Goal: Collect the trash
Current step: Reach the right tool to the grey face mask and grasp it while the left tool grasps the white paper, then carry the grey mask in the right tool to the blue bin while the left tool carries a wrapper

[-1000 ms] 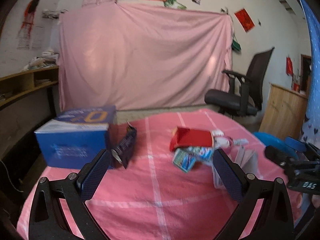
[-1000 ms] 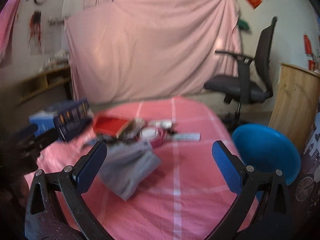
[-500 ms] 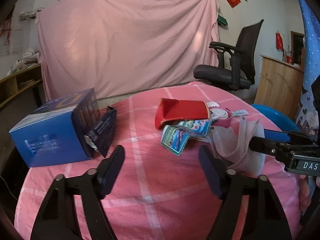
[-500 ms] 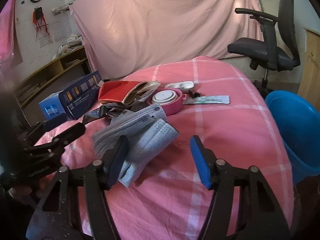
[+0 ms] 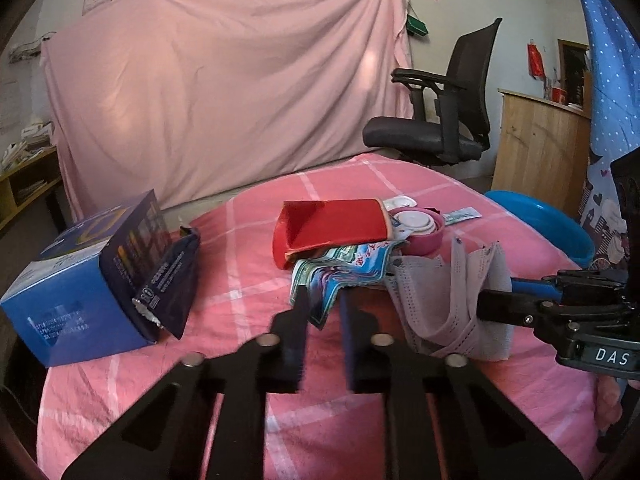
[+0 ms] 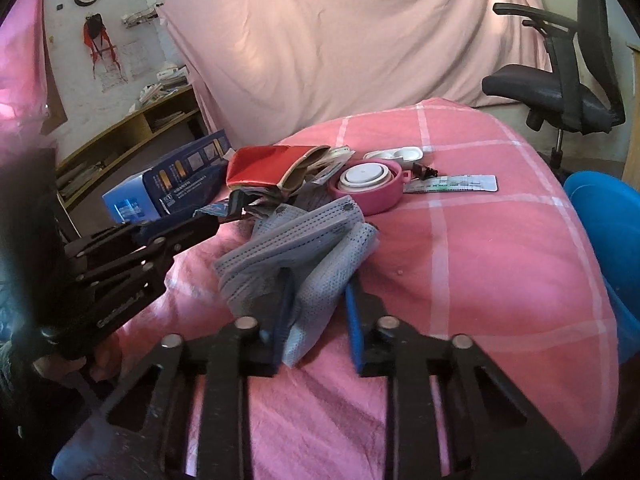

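A heap of trash lies on the pink checked table (image 5: pixel 248 272): a red wrapper (image 5: pixel 332 228), a colourful printed packet (image 5: pixel 340 276), a pink round lid (image 5: pixel 420 228) and grey face masks (image 6: pixel 296 256). My left gripper (image 5: pixel 323 300) has its jaws nearly closed around a corner of the colourful packet. My right gripper (image 6: pixel 318 296) is shut on the grey face masks; in the left wrist view it (image 5: pixel 500 300) holds them (image 5: pixel 448 300) from the right.
A blue carton (image 5: pixel 80 280) with a dark foil bag (image 5: pixel 172 280) lies at the table's left. A blue basin (image 6: pixel 608 232) stands beside the table's right edge. A black office chair (image 5: pixel 444 112) stands behind. A flat sachet (image 6: pixel 452 184) lies near the pink lid.
Both grippers have moved forward to the trash heap and closed from wide open. The right one now grips the face masks; the left one has narrowed on the colourful packet.
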